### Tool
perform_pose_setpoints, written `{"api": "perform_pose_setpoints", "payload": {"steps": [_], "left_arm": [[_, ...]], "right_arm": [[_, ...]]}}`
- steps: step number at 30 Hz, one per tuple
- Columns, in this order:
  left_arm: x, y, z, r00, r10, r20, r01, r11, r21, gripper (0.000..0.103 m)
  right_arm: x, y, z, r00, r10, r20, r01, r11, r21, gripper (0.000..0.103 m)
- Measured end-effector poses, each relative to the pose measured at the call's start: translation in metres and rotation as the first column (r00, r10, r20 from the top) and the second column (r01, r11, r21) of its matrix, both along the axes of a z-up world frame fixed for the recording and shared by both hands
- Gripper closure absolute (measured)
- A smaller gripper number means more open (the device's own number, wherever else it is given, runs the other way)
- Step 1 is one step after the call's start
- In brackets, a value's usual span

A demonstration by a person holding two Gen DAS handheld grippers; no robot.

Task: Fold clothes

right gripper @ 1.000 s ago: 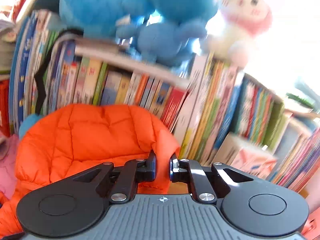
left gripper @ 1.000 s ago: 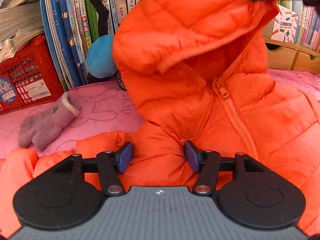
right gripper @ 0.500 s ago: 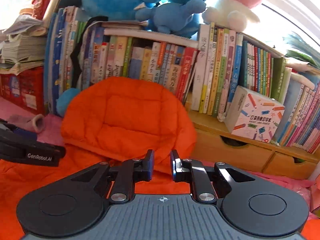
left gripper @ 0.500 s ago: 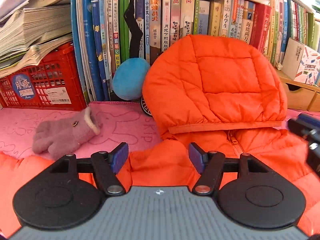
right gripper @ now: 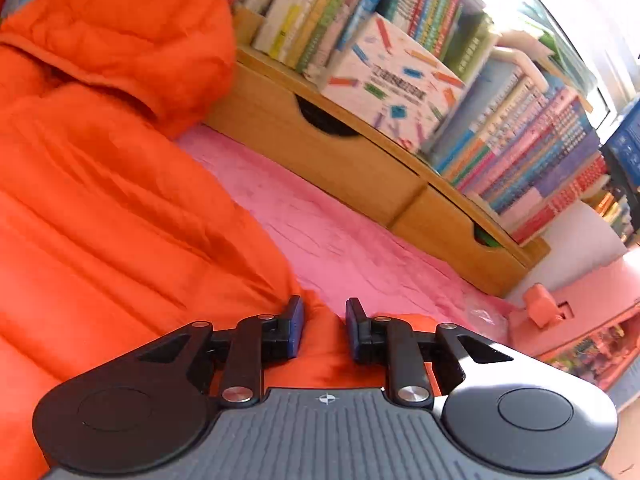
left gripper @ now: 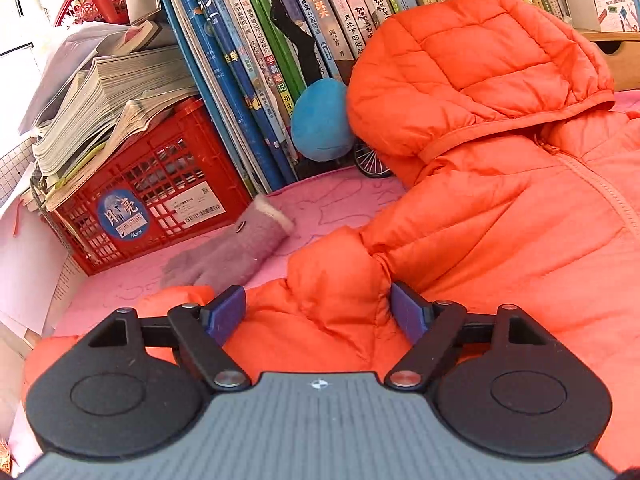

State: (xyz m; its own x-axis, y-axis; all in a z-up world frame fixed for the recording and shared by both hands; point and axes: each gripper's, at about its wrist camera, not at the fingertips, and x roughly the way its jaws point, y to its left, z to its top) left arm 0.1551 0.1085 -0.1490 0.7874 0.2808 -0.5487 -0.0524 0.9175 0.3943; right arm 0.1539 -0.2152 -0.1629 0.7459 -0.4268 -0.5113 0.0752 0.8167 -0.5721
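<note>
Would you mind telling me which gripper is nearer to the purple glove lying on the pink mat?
Left. The left gripper, jaws opening over the jacket sleeve, sits just beside the purple glove. The right gripper is at the jacket's far edge; no glove shows there.

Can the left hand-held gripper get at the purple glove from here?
Probably yes. The purple glove lies in the open on the pink mat, just beyond the left hand-held gripper. Its jaws are opening over a fold of the orange jacket's sleeve, not clamping it.

Bright daylight from upper right, overexposed in the right wrist view; blurred books (right gripper: pixel 400 32) there; curved fisheye edges.
</note>
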Motion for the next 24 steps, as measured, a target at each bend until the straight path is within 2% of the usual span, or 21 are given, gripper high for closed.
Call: {"api": "perform_pose_setpoints", "payload": {"steps": [1, 3, 5, 6, 7, 8, 11, 13, 15, 18, 21, 24], "left_arm": [[0.001, 0.001, -0.002, 1.000, -0.003, 0.000, 0.003, 1.000, 0.014, 0.020], [0.007, 0.005, 0.000, 1.000, 0.007, -0.011, -0.007, 1.000, 0.025, 0.020], [0.012, 0.009, 0.006, 0.999, 0.037, -0.036, -0.037, 0.999, 0.000, 0.021], [0.009, 0.007, 0.012, 0.998, 0.052, -0.038, -0.053, 0.998, -0.020, 0.029], [0.006, 0.005, 0.018, 0.997, 0.067, -0.040, -0.068, 0.997, -0.039, 0.034], [-0.002, -0.002, 0.024, 0.998, 0.064, -0.028, -0.066, 0.996, -0.053, 0.039], [-0.029, -0.026, 0.037, 1.000, 0.028, 0.003, -0.027, 0.994, -0.103, 0.039], [-0.046, -0.044, 0.042, 1.000, 0.012, 0.000, -0.011, 0.992, -0.126, 0.037], [-0.057, -0.058, 0.040, 0.999, 0.023, -0.032, -0.027, 0.991, -0.133, 0.037], [-0.064, -0.069, 0.026, 0.993, 0.067, -0.097, -0.077, 0.990, -0.114, 0.037], [-0.068, -0.071, 0.015, 0.990, 0.094, -0.107, -0.103, 0.991, -0.084, 0.036], [-0.070, -0.072, 0.009, 0.990, 0.103, -0.094, -0.109, 0.992, -0.061, 0.032]], "right_arm": [[-0.006, -0.026, -0.006, 1.000, -0.010, 0.006, 0.010, 1.000, -0.010, 0.072], [-0.009, -0.064, -0.012, 0.993, -0.112, -0.027, 0.109, 0.990, -0.088, 0.070], [-0.012, -0.103, -0.007, 0.956, -0.293, -0.027, 0.291, 0.955, -0.059, 0.068], [-0.015, -0.121, -0.003, 0.926, -0.378, -0.020, 0.377, 0.925, -0.038, 0.068], [-0.025, -0.130, 0.010, 0.896, -0.442, 0.030, 0.442, 0.897, 0.017, 0.068], [-0.035, -0.128, 0.019, 0.896, -0.439, 0.069, 0.434, 0.897, 0.080, 0.068], [-0.056, -0.085, 0.040, 0.946, -0.283, 0.155, 0.250, 0.946, 0.205, 0.067], [-0.063, -0.032, 0.049, 0.975, -0.113, 0.189, 0.053, 0.953, 0.298, 0.059], [-0.066, 0.013, 0.048, 0.982, 0.028, 0.187, -0.101, 0.914, 0.393, 0.052], [-0.074, 0.070, 0.041, 0.962, 0.219, 0.162, -0.270, 0.844, 0.464, 0.049], [-0.077, 0.080, 0.030, 0.954, 0.283, 0.101, -0.297, 0.840, 0.455, 0.048], [-0.079, 0.028, 0.009, 0.986, 0.161, 0.051, -0.167, 0.886, 0.432, 0.046]]}}
